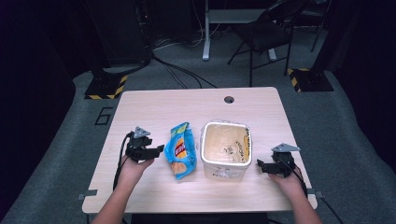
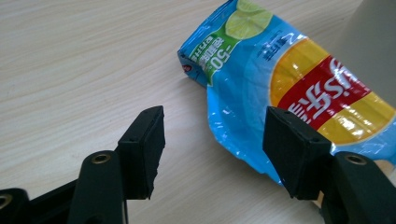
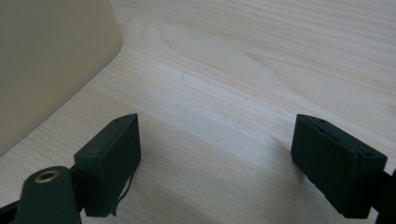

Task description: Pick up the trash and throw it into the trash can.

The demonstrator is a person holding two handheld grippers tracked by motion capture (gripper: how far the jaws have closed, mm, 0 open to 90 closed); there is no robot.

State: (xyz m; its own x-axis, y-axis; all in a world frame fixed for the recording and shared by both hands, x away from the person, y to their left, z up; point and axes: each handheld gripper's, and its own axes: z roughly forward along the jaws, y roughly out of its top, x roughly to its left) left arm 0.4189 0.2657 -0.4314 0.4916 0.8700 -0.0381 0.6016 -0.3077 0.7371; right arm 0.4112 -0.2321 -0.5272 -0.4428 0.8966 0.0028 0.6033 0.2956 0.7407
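- Left tool [image 1: 158,150] is held wide open just left of the chip bag [image 1: 181,150].
- Right tool [image 1: 259,165] is spread open too, right of the bag-side tub [image 1: 226,150].

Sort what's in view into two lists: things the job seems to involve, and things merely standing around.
Likely in the job, judging by where the tools sit:
left tool, open
right tool, open
blue snack bag
cream bin

Merely standing around:
folding chair
floor cables
yellow-striped stand bases
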